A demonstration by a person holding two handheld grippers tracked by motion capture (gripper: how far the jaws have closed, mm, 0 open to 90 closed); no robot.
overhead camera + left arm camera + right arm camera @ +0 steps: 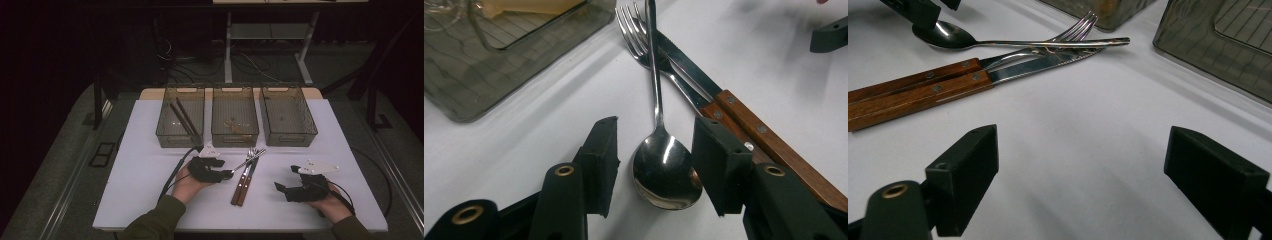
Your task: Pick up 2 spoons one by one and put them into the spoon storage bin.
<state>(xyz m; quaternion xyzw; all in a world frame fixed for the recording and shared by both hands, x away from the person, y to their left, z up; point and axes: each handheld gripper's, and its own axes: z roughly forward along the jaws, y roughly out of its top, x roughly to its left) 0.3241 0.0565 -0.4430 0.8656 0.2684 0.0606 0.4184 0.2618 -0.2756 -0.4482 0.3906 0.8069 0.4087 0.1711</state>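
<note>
A steel spoon (666, 170) lies on the white table (150, 165), its handle crossing a fork (636, 35) and a knife (774, 140), both with wooden handles. My left gripper (659, 150) is open and low over the table, one jaw on each side of the spoon's bowl without touching it. In the high view that gripper (224, 173) sits just left of the cutlery (242, 185). My right gripper (1098, 160) stands wide open over bare table to the right of the cutlery (1038, 65), with nothing between its jaws. The high view places it (286, 178) near the front right.
Three clear grey bins stand in a row at the back. The left bin (165, 132) holds two dark chopsticks (182, 117), the middle bin (217, 135) holds some golden pieces, and the right bin (310, 132) looks bare. Cables trail from both grippers.
</note>
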